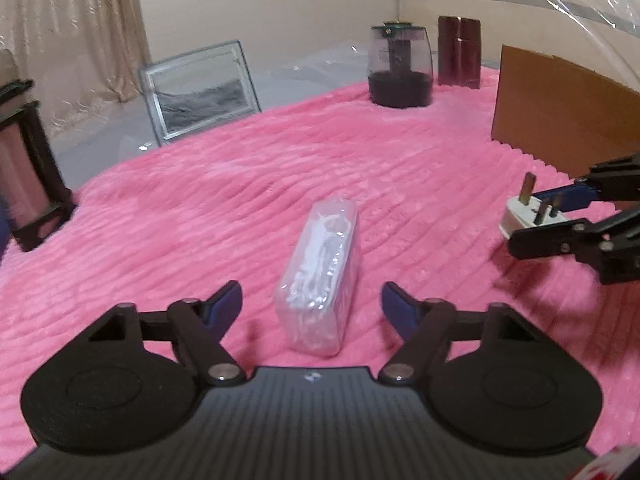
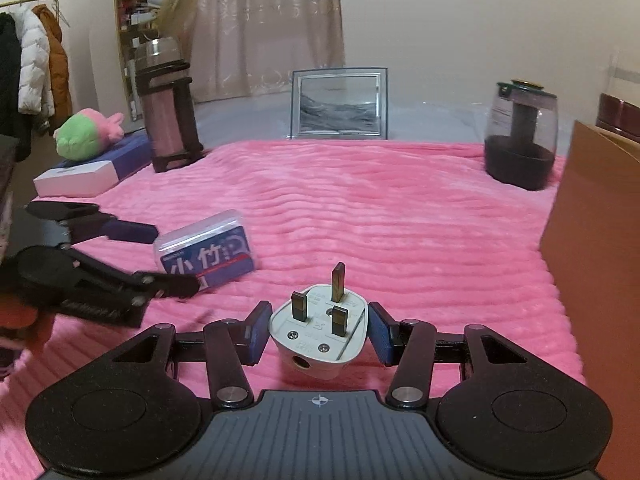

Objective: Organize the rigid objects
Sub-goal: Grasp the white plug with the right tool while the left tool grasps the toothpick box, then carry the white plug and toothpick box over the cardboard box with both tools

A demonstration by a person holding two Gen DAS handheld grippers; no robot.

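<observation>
- Right claw (image 2: 318,334), low centre of its own view, pinches a white plug (image 2: 318,334), prongs up.
- Left claw (image 1: 312,300) stands spread around a clear plastic box (image 1: 320,276), pads apart from it, on the pink blanket (image 1: 240,184).

Plain cream wall (image 2: 460,32) stands ahead of the right gripper, unmarked. Beige patterned curtain (image 2: 264,28) hangs ahead and left of it, reaching the grey floor (image 2: 248,108). Further left: a tall crowded bookshelf (image 2: 132,20), then a clothes rail (image 2: 28,2) carrying a white and an orange jacket. Pink ribbed plush cover (image 2: 380,216) spreads directly beneath and ahead. Lighting dim, warm, even.
</observation>
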